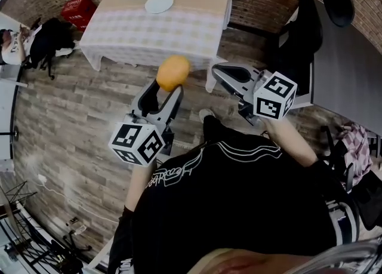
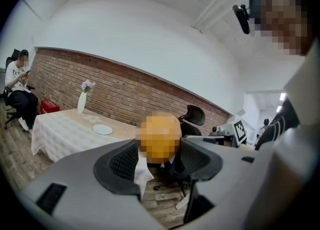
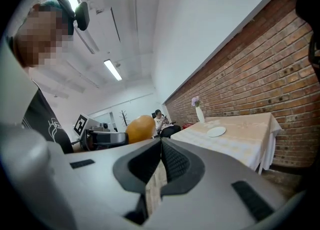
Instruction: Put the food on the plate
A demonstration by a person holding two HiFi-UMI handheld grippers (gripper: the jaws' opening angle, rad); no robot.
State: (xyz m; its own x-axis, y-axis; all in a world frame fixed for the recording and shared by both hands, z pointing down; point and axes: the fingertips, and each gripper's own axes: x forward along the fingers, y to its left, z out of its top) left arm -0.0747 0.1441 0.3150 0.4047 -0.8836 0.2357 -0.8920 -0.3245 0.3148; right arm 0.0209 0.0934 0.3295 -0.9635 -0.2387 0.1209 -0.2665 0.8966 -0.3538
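Left claw (image 1: 168, 88) is clamped on the round orange food (image 1: 173, 72), up in the air over the wood floor (image 1: 71, 135). Right claw (image 1: 222, 74) is squeezed closed, empty; the plate (image 1: 159, 3) sits on the worktop (image 1: 149, 31) well ahead.

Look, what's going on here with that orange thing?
A person holds a gripper in each hand. The left gripper is clamped on a round orange food, up in the air. The right gripper is shut and empty. The white plate sits on the table some way ahead, so the food isn't on it yet.
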